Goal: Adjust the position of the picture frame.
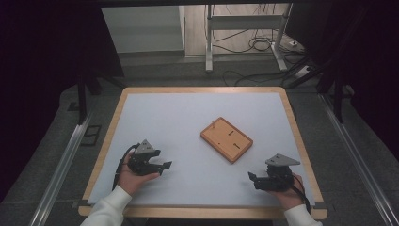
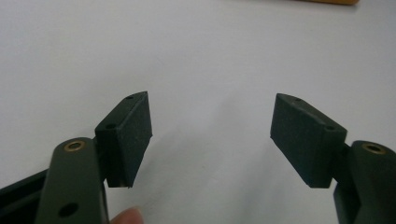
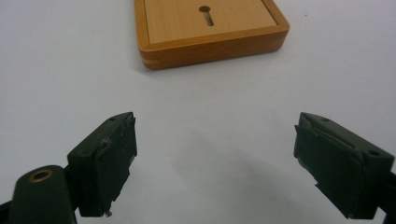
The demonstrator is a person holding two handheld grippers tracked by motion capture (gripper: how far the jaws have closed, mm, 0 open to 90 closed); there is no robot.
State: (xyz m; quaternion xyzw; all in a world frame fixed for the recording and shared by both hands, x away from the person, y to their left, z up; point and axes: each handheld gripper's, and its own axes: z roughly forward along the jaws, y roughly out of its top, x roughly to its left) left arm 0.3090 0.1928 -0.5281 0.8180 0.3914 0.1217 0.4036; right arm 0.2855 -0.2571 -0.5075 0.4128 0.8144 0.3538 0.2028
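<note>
Approach stage: my left gripper (image 1: 162,165) and right gripper (image 1: 254,178) rest near me, jaws wide, empty. The wooden board (image 1: 226,139) lies mid-table, between them and farther off; next, I judge, a reach toward it.

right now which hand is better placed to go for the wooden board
Right, most likely. The right gripper sits nearer the wooden board in the high view, its jaws stand open, and its own view faces the board's near edge. The left gripper is open too, but farther off across the white mat.
</note>
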